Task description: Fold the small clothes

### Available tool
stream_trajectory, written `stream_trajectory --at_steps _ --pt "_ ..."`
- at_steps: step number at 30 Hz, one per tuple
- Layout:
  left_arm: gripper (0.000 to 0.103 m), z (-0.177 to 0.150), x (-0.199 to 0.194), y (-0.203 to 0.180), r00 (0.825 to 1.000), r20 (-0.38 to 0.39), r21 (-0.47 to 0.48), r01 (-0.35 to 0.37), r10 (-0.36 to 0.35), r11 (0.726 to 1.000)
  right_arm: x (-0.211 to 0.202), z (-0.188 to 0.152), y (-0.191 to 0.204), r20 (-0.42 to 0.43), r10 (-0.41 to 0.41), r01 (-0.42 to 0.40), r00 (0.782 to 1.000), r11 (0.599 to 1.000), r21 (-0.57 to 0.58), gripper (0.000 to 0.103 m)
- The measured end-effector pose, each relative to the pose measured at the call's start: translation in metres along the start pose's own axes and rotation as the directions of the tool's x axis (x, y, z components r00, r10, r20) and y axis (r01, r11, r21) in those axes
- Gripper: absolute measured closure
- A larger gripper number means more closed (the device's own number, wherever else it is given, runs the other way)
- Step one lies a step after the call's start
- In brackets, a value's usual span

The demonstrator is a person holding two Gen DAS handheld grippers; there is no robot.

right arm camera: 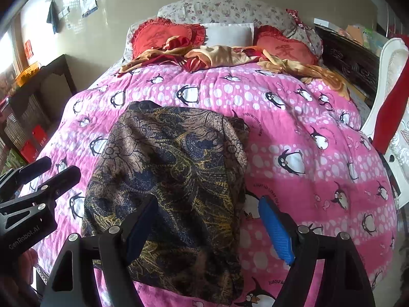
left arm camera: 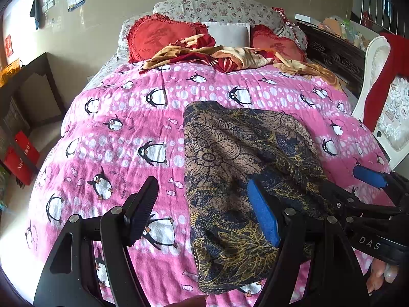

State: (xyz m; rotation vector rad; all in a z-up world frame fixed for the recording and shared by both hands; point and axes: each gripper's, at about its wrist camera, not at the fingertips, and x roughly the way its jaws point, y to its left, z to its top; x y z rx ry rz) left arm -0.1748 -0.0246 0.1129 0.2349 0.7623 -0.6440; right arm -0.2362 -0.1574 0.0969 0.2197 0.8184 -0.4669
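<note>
Fabric: lying flat on the pink penguin quilt (left arm camera: 122, 138), a dark garment (left arm camera: 230, 168) in navy, tan and gold floral print, thin and softly creased, folded into a rough rectangle.
Quilt: showing a nubby, puckered weave with white dots and black-and-white penguins, covering the whole bed.
Left gripper (left arm camera: 204, 212): hovering over the garment's near left edge, jaws spread wide, gripping nothing; one finger (left arm camera: 143, 209) black over the quilt, the other blue-padded over the cloth.
Right gripper (right arm camera: 209, 227): hanging above the garment's near right part, jaws wide apart, empty; ribbed blue pad (right arm camera: 276, 232) over pink quilt, dark finger over the print.
Headboard end: piling up two red frilled heart cushions (left arm camera: 161, 35), a white pillow (left arm camera: 227, 33) and a crumpled red-and-tan blanket (left arm camera: 225, 56).
Left view only: catching the right tool's blue fingertip at the far right, and a sliver of the holder's fingers below it.
Right view only: catching the left tool at the left edge, lettered body showing, and the garment's whole right border.
</note>
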Motion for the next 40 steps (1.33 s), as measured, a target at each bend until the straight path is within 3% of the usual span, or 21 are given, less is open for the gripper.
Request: stream_trajectory --at_steps 40 --pt "0.03 -0.003 0.025 0.008 0.999 -0.049 -0.006 0.005 -0.005 1.0 0.032 0.0 0.004 -0.064 0.009 -0.01 0.998 1.0 -0.011 0.024"
